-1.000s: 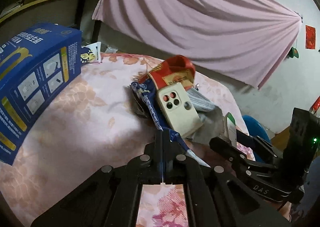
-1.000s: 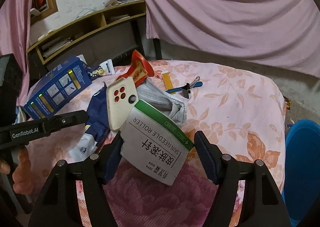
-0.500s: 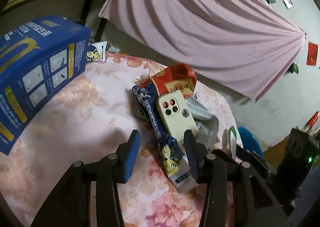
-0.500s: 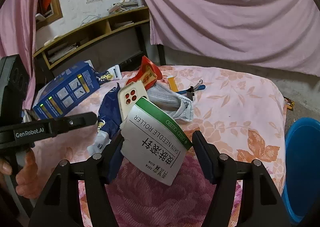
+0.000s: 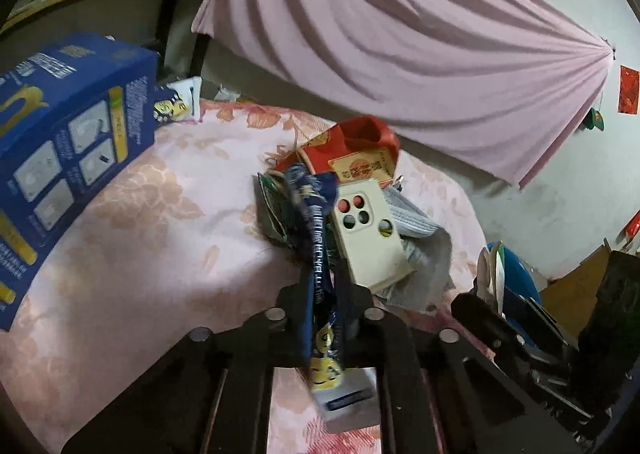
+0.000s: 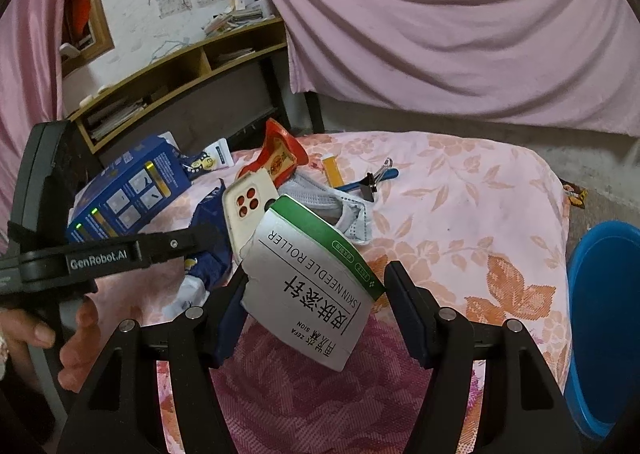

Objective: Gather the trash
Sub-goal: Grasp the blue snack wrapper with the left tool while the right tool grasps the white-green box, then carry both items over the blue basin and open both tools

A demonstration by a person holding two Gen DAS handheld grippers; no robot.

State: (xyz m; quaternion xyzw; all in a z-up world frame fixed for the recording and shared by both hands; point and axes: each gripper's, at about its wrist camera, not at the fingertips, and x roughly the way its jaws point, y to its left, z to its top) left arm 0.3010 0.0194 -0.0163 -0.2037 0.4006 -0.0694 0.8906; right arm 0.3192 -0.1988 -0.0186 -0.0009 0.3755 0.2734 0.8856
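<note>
A long dark-blue snack wrapper (image 5: 316, 254) with yellow cartoon figures runs from the trash pile on the bed straight back between the fingers of the left gripper (image 5: 325, 286), whose jaws have just been closing and now pinch the wrapper tight. Its white end hangs below the fingers, near the camera. Just right of the wrapper a cream phone case (image 5: 370, 230) with round camera holes leans on a grey face mask (image 5: 412, 214), and a red packet (image 5: 356, 150) lies behind them.

The right gripper (image 6: 316, 306) holds a white box (image 6: 308, 286) with a green edge, printed SKIN NEEDLE ROLLER, tilted; the left pad presses its side, and whether the right pad touches it I cannot tell.

The bed cover (image 6: 460, 206) is pink and floral. A large blue carton (image 5: 60, 158) sits at its left, a binder clip (image 6: 374, 180) further back, and a blue bin (image 6: 604, 314) beside the bed. A person's hand (image 6: 48, 338) grips the left gripper's handle.
</note>
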